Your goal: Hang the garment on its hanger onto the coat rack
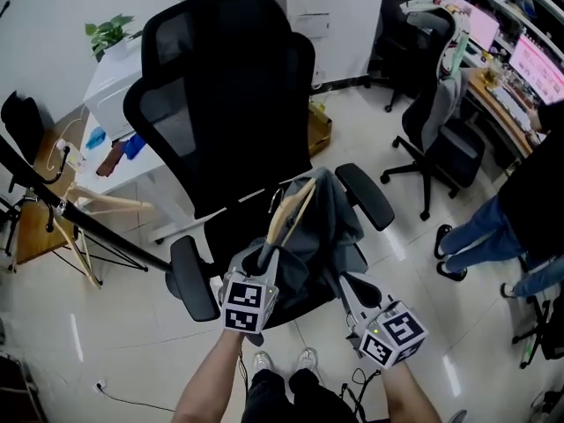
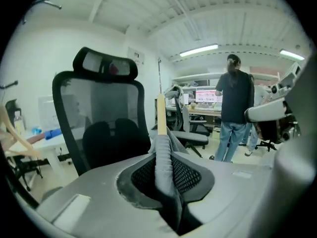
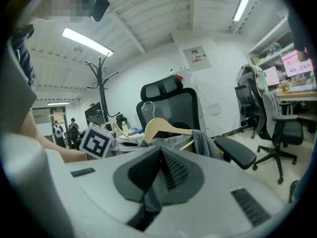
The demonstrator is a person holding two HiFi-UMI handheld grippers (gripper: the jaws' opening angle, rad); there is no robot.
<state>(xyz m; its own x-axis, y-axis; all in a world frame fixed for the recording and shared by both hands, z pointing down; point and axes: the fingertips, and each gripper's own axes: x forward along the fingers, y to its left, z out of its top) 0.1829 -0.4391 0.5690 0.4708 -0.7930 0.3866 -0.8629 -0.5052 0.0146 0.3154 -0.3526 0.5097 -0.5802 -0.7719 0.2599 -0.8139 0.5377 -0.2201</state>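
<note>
My left gripper (image 2: 163, 175) had its jaws nearly together, pinching one arm of the wooden hanger (image 1: 293, 210) through the grey cloth wrapped over it; bare wood stuck up just beyond my pads. My right gripper (image 3: 158, 172) was likewise closed down, on a fold of the garment (image 1: 322, 223) alone, with no wood that I could make out between those jaws.

The garment sat bunched on its hanger over the seat of the black chair (image 1: 220, 104), toward the seat's front edge and between the two armrests. Whether it had fully cleared the cushion I could not tell.

I judged this to be the pick-up step: both grips were made and the bundle was coming off the chair, with nothing yet hung. The coat rack (image 3: 101, 78) stood well apart, beyond the chair and off to my left.

The next move called for carrying the bundle clear of the chair's back and armrests, turning the hanger so its wire hook stood free and uppermost, and raising it to one of the rack's pegs. The loose cloth might have snagged an armrest on the way.
</note>
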